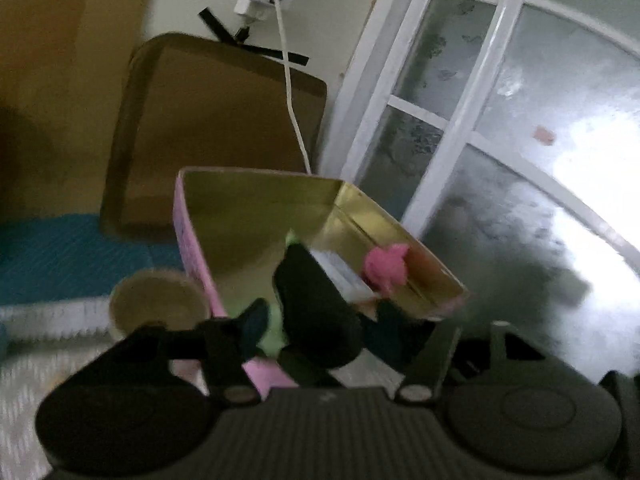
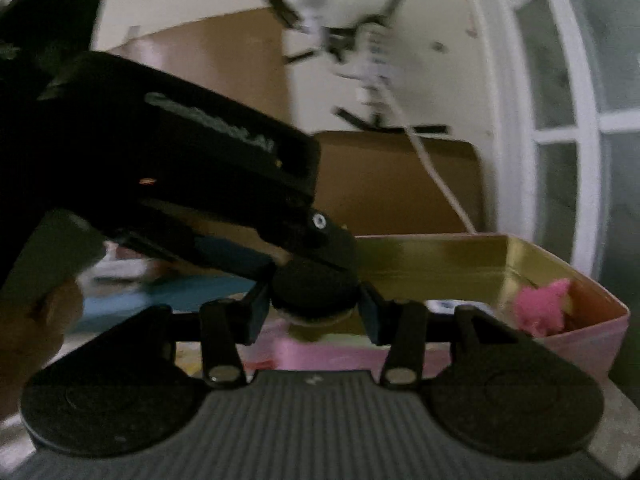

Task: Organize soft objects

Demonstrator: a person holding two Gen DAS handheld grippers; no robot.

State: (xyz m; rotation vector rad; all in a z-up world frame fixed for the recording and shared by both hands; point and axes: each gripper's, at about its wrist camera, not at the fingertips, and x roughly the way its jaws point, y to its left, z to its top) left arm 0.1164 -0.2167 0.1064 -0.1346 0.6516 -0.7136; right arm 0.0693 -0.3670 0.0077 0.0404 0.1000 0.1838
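The right hand-held gripper (image 2: 314, 312) is clenched on a dark soft object (image 2: 314, 292), at the near wall of the pink tin box (image 2: 592, 336). The left hand-held gripper (image 1: 320, 316) has its fingers apart around that same dark object. A pink plush toy (image 1: 386, 268) lies inside the box. A brown tray (image 1: 208, 128) leans behind the box.

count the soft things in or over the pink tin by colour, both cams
pink: 1, the pink plush lying inside the pink tin
black: 1, the black soft object between the right gripper fingers, over the tin's near edge
total: 2
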